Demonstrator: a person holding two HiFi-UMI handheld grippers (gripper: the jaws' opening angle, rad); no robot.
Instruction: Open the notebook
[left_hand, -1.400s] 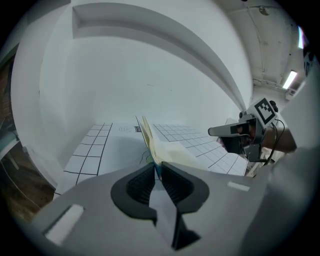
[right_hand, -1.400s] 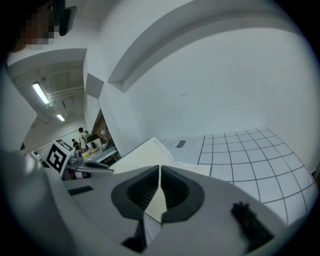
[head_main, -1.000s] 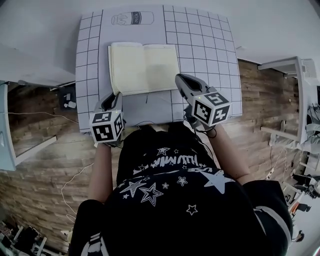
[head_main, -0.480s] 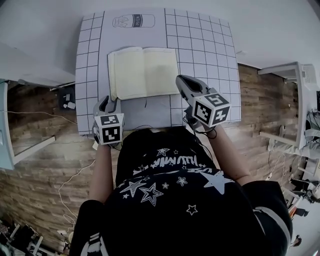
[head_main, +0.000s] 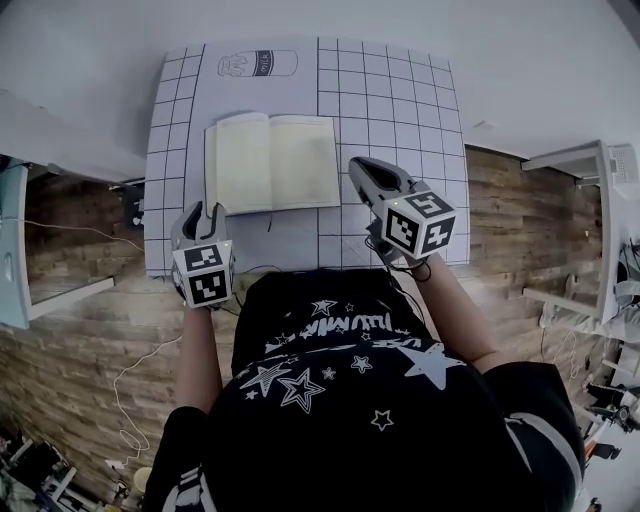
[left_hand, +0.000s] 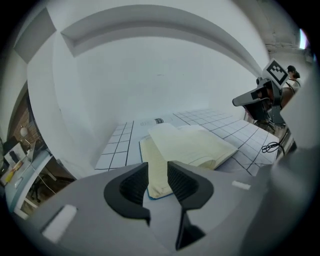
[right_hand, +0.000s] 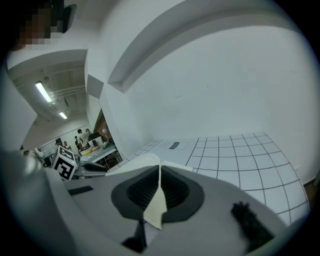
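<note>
The notebook (head_main: 270, 160) lies open on the gridded mat (head_main: 400, 90), its cream pages facing up. My left gripper (head_main: 206, 211) hovers just off its near-left corner, jaws closing with nothing pressed between them. In the left gripper view the notebook (left_hand: 192, 145) lies beyond that gripper (left_hand: 158, 172), its corner showing through the gap. My right gripper (head_main: 358, 166) sits at the notebook's near-right corner. In the right gripper view it (right_hand: 160, 172) is shut on a thin cream page (right_hand: 157, 202).
A milk bottle drawing (head_main: 258, 63) is printed at the mat's far edge. A black cable (left_hand: 270, 146) lies on the mat near the person. Wooden floor (head_main: 80, 330) surrounds the table, with a shelf at the left and white furniture (head_main: 590, 200) at the right.
My left gripper has drawn back from the notebook's near-left corner and its jaws stand wider. The right gripper has shifted slightly, still at the near-right corner.
</note>
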